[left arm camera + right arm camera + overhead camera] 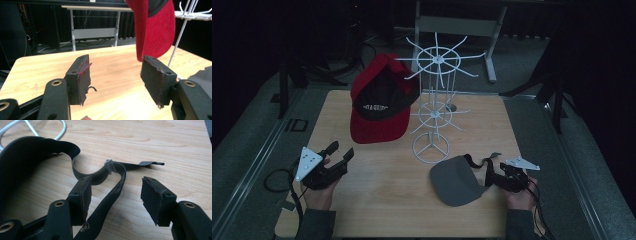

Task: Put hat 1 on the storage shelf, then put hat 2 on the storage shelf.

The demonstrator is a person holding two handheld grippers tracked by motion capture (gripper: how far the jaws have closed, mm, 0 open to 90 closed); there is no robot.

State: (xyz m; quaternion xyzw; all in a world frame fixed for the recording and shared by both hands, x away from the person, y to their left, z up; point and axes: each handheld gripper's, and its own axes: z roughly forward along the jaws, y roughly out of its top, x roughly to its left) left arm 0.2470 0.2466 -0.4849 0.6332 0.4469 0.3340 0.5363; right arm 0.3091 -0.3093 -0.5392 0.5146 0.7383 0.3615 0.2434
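From above, the left claw (341,152) is seen spread wide and empty near the tabletop's (382,185) left edge, the right claw (490,176) by the grey cap (454,182) toward the near right corner. In the left gripper view, bare wood lies between the jaws, the red cap (156,27) hung beyond. In the right gripper view, the jaws gape around the cap's strap (113,192), unclamped.

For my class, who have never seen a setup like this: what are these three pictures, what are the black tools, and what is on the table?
A person holds a two-jaw gripper in each hand. The high view looks down on the wooden table; the other two come from cameras riding on each gripper. The left gripper is open over bare wood. The right gripper is open too, with the strap of the grey cap lying between its jaws, unpinched. A red cap hangs on a white wire rack.
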